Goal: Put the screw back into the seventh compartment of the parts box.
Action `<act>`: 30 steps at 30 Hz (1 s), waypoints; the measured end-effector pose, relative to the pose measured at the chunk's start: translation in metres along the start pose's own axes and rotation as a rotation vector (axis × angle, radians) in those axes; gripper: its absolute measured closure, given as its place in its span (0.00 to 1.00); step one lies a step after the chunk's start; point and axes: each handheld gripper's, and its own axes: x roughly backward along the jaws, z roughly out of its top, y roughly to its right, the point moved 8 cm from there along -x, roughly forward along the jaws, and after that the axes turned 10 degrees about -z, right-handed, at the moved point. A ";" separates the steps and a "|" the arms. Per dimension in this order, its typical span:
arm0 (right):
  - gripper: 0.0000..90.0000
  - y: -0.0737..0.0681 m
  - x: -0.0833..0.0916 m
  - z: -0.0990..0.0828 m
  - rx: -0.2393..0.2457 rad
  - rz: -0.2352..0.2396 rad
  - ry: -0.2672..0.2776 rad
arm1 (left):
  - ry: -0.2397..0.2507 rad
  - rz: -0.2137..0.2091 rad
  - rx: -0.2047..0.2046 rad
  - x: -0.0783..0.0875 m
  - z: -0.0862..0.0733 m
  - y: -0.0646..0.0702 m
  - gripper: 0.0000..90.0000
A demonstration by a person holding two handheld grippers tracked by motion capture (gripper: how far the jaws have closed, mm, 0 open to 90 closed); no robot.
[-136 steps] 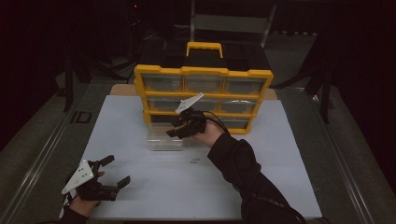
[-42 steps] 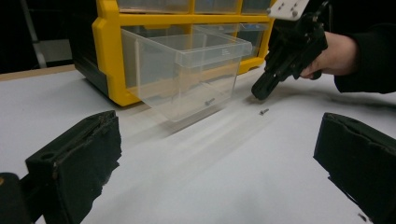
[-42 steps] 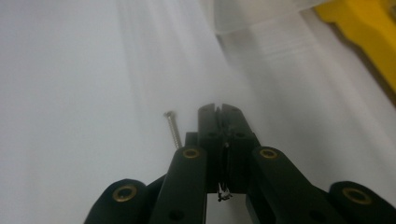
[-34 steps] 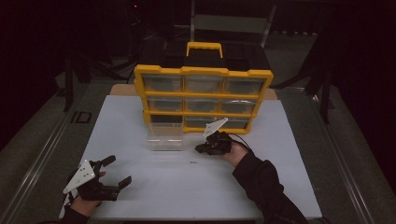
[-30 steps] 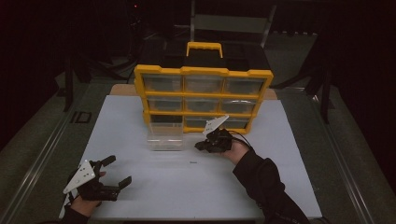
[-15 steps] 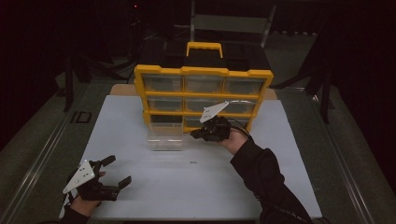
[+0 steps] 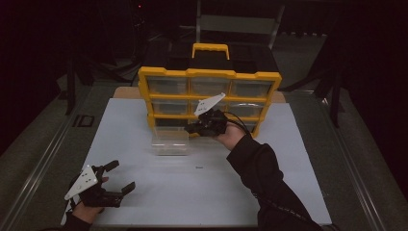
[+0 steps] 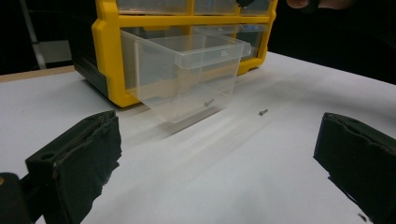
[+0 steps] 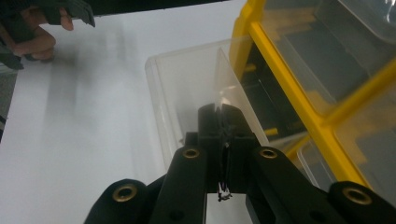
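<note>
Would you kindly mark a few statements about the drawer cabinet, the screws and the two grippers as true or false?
1. The right gripper is shut on a screw. True.
2. The left gripper is shut. False: its jaws stand wide apart, with nothing between them.
3. A clear drawer is pulled out of the yellow cabinet. True.
4. The pulled-out drawer is in the top row. False: it is at the bottom left.
5. A loose screw lies on the white table beside the drawer. True.
</note>
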 end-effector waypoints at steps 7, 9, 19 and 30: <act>0.98 -0.005 -0.011 0.010 0.003 0.016 0.011 | 0.001 0.000 0.001 0.000 0.000 0.000 0.01; 0.98 -0.007 -0.015 0.013 0.000 0.022 0.016 | 0.001 0.000 0.001 0.000 0.000 0.000 0.01; 0.98 -0.013 -0.035 0.018 -0.001 0.035 0.020 | -0.001 -0.002 0.000 0.000 0.000 0.000 0.01; 0.98 -0.016 -0.053 0.010 -0.010 0.043 -0.005 | -0.001 -0.003 -0.001 0.000 -0.001 0.000 0.01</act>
